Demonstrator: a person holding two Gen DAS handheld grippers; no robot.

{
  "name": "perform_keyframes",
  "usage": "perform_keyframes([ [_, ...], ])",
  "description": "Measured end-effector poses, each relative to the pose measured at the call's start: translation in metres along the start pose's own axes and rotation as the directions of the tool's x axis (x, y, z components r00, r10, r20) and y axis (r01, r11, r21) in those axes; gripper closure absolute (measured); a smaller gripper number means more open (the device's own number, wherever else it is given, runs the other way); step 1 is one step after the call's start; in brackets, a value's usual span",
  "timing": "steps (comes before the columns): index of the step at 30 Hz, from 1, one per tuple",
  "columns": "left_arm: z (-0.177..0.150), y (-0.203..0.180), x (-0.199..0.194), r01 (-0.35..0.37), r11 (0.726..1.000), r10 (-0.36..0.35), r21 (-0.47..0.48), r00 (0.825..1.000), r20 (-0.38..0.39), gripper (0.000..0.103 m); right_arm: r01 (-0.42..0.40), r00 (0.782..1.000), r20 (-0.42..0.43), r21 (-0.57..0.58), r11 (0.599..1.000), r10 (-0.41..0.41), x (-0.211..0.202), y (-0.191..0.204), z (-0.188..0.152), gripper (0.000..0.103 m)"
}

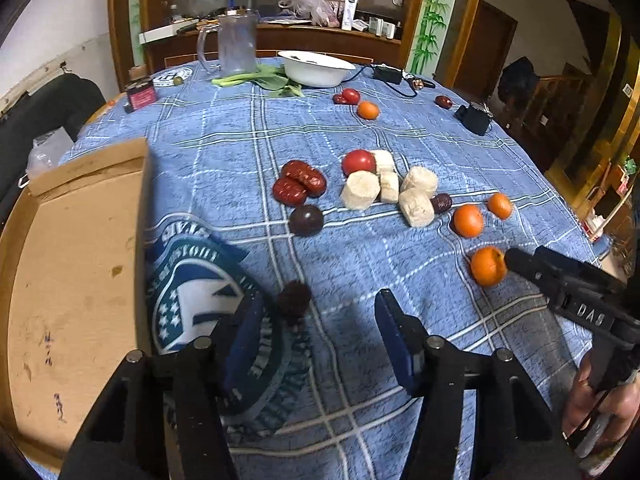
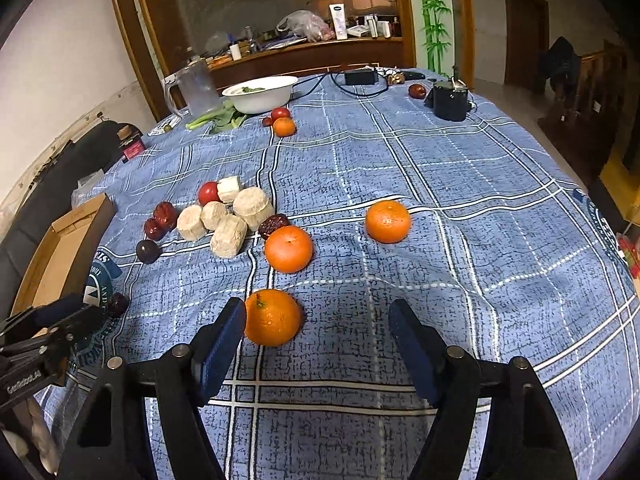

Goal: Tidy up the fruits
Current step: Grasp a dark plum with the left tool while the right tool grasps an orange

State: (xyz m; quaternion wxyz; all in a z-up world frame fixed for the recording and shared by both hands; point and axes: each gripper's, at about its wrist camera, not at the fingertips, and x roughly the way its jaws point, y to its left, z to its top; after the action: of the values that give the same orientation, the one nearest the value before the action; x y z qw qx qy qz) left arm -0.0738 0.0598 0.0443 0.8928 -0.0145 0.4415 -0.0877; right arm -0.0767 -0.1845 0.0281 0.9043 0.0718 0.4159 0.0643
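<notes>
Left gripper (image 1: 316, 336) marked "DAS", over crest-printed tablecloth (image 1: 360, 128)

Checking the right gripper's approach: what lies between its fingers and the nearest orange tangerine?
Nothing: right wrist view shows the right gripper beside the tangerine, left finger nearly touching.

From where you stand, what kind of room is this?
Probably a home dining room: a round table under a blue plaid cloth, fruit beside a white enamel basin and clear plastic jug, and a cluttered dark wooden sideboard behind.
</notes>
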Motion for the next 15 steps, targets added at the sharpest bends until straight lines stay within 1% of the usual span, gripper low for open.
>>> perform_keyframes([
  [3, 0.014, -0.002, 0.007, -0.020, 1.000, 0.020, 0.007, 1.000, -0.005, 0.045, -0.018, 1.000, -0.020, 0.004, 1.000, 0.018, 0.006, -0.002, 0.002, 0.025],
  [6, 0.029, -0.002, 0.026, -0.060, 0.998, 0.060, 0.011, 0.998, -0.028, 0.046, -0.028, 0.999, -0.043, -0.002, 1.000, 0.028, 0.015, 0.001, 0.005, 0.025],
  [9, 0.038, 0.002, 0.048, -0.055, 0.998, 0.053, -0.018, 0.996, -0.078, 0.046, -0.034, 0.998, -0.062, -0.011, 0.999, 0.033, 0.020, 0.005, 0.007, 0.025],
  [15, 0.043, 0.002, 0.075, -0.071, 0.997, 0.067, -0.028, 0.992, -0.110, 0.046, -0.041, 0.996, -0.083, -0.043, 0.998, 0.038, 0.027, 0.013, 0.010, 0.025],
])
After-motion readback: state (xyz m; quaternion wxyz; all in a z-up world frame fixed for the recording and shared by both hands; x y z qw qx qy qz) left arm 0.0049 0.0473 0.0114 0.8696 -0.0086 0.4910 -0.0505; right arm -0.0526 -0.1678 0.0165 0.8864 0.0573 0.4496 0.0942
